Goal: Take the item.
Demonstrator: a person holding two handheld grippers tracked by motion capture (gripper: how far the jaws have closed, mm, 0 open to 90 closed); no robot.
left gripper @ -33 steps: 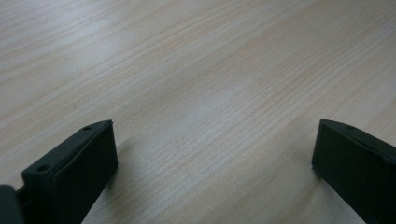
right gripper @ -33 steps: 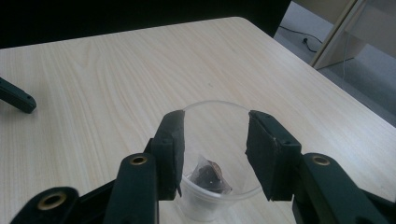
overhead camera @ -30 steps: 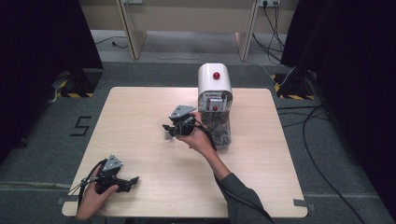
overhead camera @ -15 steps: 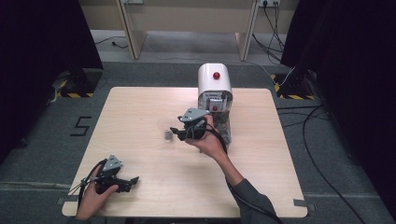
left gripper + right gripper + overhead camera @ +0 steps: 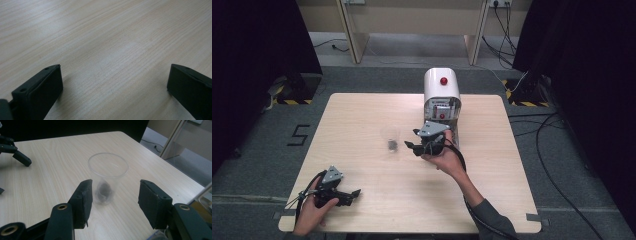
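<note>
A clear plastic cup (image 5: 390, 138) with a small dark lump at its bottom stands upright on the wooden table (image 5: 357, 115). My right gripper (image 5: 413, 140) is just right of it, open. In the right gripper view the cup (image 5: 108, 173) stands free just beyond the two pads of my right gripper (image 5: 115, 191), and neither pad touches it. These jaws have just been opening. My left gripper (image 5: 352, 196) rests at the table's near left corner, open, with bare wood between its jaws (image 5: 113, 75).
A white machine (image 5: 442, 95) with a red button stands at the back of the table, right behind my right hand. The left gripper's jaws (image 5: 15, 152) show far left in the right gripper view. Cables lie on the floor to the right.
My right gripper has drawn back to the right, away from the cup, which stays standing on the table. The left hand has kept still.
</note>
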